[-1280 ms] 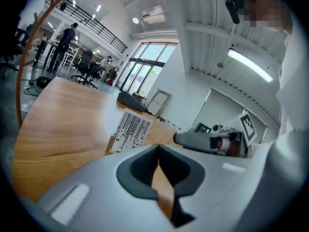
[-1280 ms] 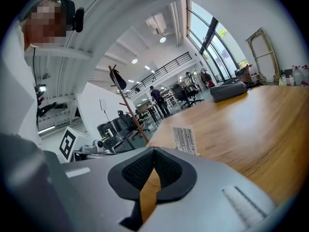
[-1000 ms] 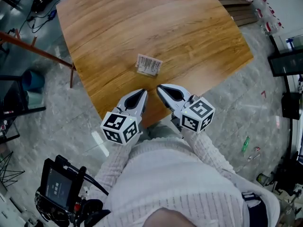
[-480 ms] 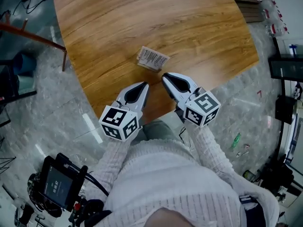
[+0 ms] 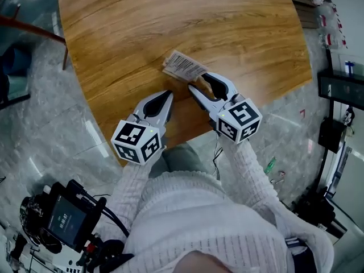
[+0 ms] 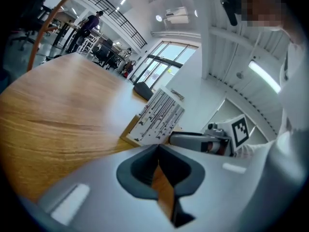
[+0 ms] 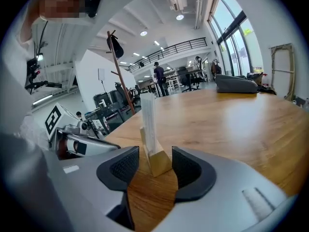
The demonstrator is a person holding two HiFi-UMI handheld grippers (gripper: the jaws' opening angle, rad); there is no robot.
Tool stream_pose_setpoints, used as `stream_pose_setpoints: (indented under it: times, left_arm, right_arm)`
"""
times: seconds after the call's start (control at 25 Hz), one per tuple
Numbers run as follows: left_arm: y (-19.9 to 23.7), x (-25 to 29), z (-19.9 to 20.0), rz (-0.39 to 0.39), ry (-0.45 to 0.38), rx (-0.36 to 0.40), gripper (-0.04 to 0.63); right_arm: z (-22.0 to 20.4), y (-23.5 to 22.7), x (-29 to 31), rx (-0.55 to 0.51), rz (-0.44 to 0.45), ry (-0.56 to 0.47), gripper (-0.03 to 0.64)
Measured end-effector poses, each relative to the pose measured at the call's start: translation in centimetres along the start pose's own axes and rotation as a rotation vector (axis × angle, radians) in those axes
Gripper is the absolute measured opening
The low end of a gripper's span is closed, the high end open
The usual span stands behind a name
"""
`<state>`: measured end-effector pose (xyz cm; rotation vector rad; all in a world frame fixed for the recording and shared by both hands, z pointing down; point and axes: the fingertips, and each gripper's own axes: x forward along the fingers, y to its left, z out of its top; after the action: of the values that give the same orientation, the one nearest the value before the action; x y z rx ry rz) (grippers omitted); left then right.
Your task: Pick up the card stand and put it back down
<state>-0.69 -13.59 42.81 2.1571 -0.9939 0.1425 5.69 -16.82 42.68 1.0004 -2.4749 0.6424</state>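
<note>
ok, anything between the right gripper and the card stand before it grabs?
Nothing visible. The right gripper has just been opening its jaws, and they now straddle the wooden base of the card stand, with the pads not yet pressing on it. The left gripper is shut and off to the side, clear of the stand.
</note>
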Motion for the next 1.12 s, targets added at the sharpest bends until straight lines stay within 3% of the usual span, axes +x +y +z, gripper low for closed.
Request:
stream_pose_setpoints:
  times: [0.4,0.64,0.88,1.12]
  left_arm:
    - [-0.3,-1.1,0.6,0.002,-0.027,-0.058,0.008]
    - [-1.2,-1.1,0.9,-0.022,-0.019,-0.089,0.008]
    - [-1.8,-1.0,0.5,-0.045,-0.007,-0.102,0.008]
    - [-1.9,-1.3,1.3,-0.034,-0.043,-0.104,0.008]
  right_arm:
    - [0.9,1.5,3.3,-0.269,0.073,0.089,0.259]
    - [0.6,2.3,5.0,-0.311,0.127,0.146,0.270]
    - [-0.1,2.4,5.7,-0.379,0.105,0.185,0.267]
    - [-0.1,2.1,6.1,-0.382,0.084,0.183,0.210]
